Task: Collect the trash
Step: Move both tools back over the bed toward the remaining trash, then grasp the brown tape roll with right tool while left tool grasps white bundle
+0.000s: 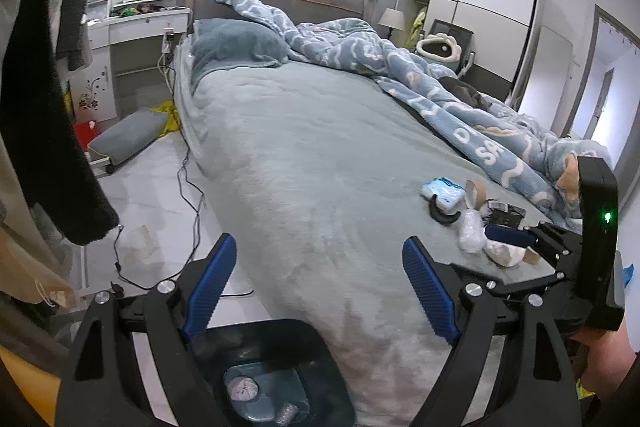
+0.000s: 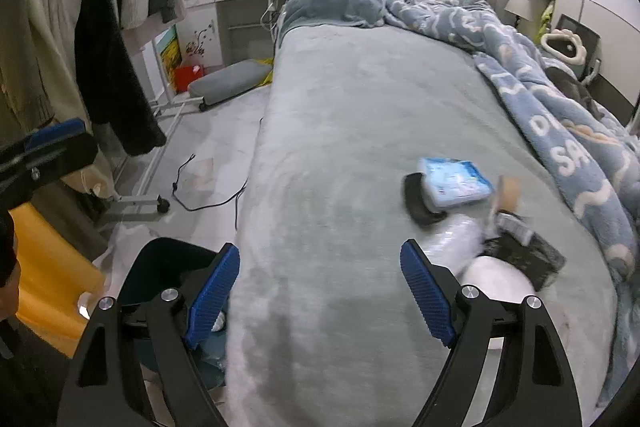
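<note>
Both grippers wide, empty | right gripper (image 2: 320, 291) near bed (image 2: 360, 107) litter (image 2: 456, 179) | left gripper (image 1: 320, 287) over bin (image 1: 260, 379) | advice: pick one piece, close squarely

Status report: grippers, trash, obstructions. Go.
Left gripper and right gripper open, empty. Trash pile on bed; bin below. Nothing blocking.

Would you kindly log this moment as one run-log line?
left gripper: open, empty | right gripper: open, empty | dark plastic trash bin: beside bed, trash inside | blue-white packet: on grey bedspread
</note>
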Action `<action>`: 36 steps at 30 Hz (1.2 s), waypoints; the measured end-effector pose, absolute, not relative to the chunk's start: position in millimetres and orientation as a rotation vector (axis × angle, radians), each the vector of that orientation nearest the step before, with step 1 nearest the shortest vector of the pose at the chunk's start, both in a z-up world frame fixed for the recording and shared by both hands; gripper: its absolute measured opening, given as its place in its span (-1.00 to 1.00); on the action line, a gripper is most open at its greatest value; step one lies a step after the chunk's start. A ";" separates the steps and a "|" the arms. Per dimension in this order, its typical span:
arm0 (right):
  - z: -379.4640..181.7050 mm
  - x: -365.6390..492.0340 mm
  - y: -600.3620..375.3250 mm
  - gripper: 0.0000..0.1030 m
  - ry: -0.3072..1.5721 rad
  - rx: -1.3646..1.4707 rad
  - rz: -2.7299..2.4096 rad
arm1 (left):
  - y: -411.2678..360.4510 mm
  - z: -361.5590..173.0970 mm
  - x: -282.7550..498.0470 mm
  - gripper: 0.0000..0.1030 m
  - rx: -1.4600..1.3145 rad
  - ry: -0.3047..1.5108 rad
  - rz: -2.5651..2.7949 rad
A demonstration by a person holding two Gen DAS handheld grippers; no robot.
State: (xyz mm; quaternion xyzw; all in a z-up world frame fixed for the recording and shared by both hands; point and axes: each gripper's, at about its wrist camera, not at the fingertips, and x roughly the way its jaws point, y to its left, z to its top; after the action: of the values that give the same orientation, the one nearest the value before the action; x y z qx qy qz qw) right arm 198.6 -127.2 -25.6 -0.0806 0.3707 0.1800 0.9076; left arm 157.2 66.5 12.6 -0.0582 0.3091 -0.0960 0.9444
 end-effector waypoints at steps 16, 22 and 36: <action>-20.9 190.9 -209.0 0.64 0.738 -0.112 0.275 | 8.4 7.2 164.5 0.82 -0.100 0.648 -0.280; -23.0 189.7 -246.3 0.67 0.736 -0.078 0.228 | -13.0 1.0 167.5 0.87 -0.084 0.674 -0.299; -43.9 190.4 -292.0 0.68 0.778 -0.074 0.215 | -63.8 -11.4 174.3 0.88 -0.079 0.736 -0.384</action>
State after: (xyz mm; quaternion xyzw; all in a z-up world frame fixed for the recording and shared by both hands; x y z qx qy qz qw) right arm 190.4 -292.0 -43.9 -0.0358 0.3784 0.1046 0.9190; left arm 174.3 -63.8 -11.4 -0.0383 0.3574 -0.1863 0.9144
